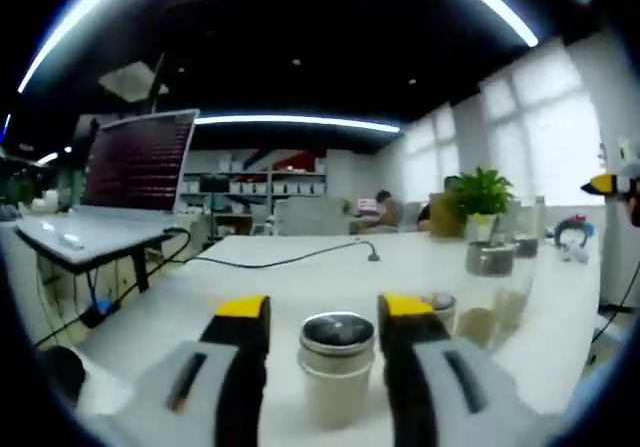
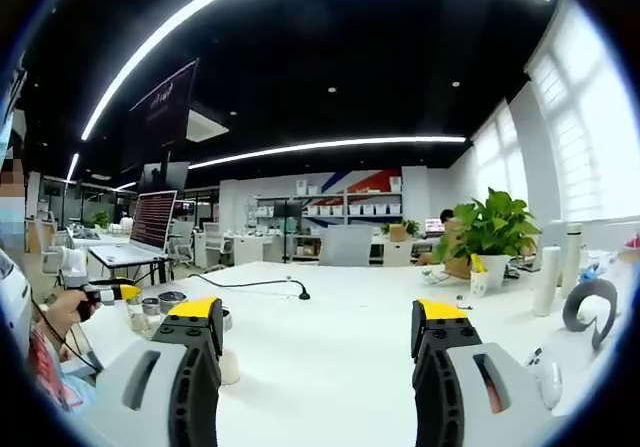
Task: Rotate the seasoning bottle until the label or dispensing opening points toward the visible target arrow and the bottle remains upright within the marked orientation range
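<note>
A small seasoning bottle (image 1: 336, 382) with a pale body and a dark metal lid stands upright on the white table (image 1: 300, 277). My left gripper (image 1: 325, 307) is open, and its yellow-tipped jaws stand on either side of the bottle. A narrow gap shows at the left jaw; the right jaw is close to the lid. In the right gripper view, my right gripper (image 2: 318, 312) is open over the table (image 2: 330, 357) with nothing between its jaws. At far left there, a hand (image 2: 58, 312) holds the left gripper (image 2: 108, 290) beside small jars (image 2: 170, 302).
More jars (image 1: 490, 259) stand to the right of the bottle, one (image 1: 441, 309) close behind the right jaw. A black cable (image 1: 290, 258) crosses the table. A laptop (image 1: 140, 162) sits on a side stand, and a potted plant (image 2: 490, 229) and a white cylinder (image 2: 547, 279) are at the right.
</note>
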The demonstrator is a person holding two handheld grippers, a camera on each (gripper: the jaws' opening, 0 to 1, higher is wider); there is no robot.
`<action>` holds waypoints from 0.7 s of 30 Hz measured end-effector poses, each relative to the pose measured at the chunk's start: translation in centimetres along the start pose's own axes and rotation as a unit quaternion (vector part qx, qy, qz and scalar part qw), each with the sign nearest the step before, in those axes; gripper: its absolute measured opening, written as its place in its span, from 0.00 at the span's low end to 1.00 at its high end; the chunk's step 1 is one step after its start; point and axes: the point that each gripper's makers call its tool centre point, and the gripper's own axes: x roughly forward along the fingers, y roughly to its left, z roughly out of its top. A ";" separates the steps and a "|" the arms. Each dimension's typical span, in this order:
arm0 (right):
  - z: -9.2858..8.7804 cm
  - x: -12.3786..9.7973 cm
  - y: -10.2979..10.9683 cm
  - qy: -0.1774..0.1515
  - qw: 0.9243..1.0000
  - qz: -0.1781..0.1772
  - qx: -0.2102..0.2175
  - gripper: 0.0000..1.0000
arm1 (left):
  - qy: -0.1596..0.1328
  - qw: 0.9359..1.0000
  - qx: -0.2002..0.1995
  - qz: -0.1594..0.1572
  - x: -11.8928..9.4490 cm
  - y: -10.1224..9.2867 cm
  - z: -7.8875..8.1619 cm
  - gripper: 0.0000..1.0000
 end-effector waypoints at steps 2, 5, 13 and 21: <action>0.1 0.0 -0.1 -0.004 1.000 0.000 0.001 0.79 | -0.004 1.000 -0.006 0.004 0.0 0.1 0.0 0.45; 0.0 0.2 -0.2 -0.001 1.000 -0.004 0.003 0.79 | -0.007 1.000 0.000 0.011 0.1 0.1 0.0 0.47; 0.0 0.3 -0.1 -0.003 1.000 0.001 0.002 0.79 | -0.014 0.999 0.005 0.028 0.3 0.4 -0.3 0.49; 0.3 0.5 -0.4 -0.006 1.000 -0.001 -0.001 0.79 | -0.011 0.999 0.005 0.032 0.9 0.4 -0.8 0.49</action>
